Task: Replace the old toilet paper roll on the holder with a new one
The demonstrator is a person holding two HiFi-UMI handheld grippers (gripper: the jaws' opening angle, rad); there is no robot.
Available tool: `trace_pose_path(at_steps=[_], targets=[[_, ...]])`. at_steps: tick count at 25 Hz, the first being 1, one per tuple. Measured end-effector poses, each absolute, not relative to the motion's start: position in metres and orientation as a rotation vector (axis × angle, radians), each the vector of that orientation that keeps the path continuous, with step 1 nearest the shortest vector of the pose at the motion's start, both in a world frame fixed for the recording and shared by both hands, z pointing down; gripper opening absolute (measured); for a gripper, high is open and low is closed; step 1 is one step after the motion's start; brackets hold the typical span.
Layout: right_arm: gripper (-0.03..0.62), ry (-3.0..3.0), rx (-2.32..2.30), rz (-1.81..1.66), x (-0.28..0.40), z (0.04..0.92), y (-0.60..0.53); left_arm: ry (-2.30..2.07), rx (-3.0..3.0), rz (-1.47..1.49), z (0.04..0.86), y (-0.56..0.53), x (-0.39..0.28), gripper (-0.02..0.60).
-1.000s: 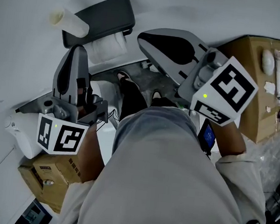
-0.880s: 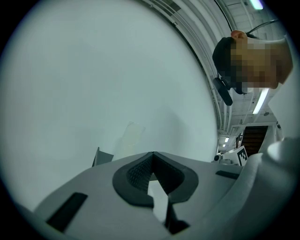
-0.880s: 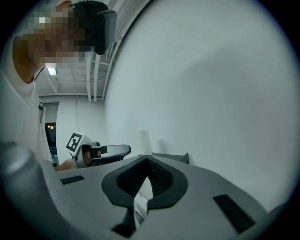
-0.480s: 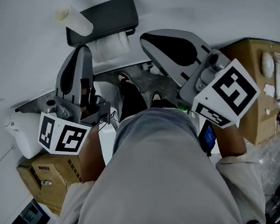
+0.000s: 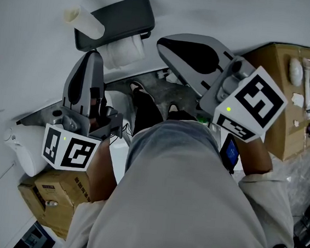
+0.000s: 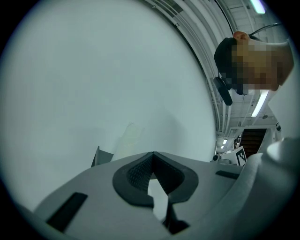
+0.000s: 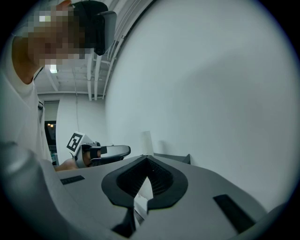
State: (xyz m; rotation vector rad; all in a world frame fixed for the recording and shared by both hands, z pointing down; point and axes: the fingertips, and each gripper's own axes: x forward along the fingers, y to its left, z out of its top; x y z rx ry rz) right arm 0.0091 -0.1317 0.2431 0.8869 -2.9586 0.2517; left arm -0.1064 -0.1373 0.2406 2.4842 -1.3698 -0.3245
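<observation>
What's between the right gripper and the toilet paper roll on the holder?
Nothing: the head view shows only a strip of bare wall between the right gripper and the toilet paper roll under its holder.

A workshop-like test space: a paper holder (image 5: 113,23) on a bare white wall (image 5: 29,63), cardboard boxes (image 5: 276,67), exposed ceiling pipes (image 6: 201,28), strip lights (image 6: 258,104).

I face a plain white wall (image 5: 222,12), with grey floor (image 5: 167,86) showing at its foot. A cardboard box (image 5: 274,59) stands at the right, and a second box (image 5: 54,192) sits near left. Long ceiling lights (image 6: 259,103) glow far behind me.
</observation>
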Motion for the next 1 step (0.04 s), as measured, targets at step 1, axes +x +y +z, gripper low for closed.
trace_pose_path(at_steps=[1], targets=[[0.015, -2.958, 0.887, 0.252, 0.0087, 0.2434, -0.1317, -1.368, 2.484, -0.326, 0.2406, -0.1375, -0.1068, 0.005]])
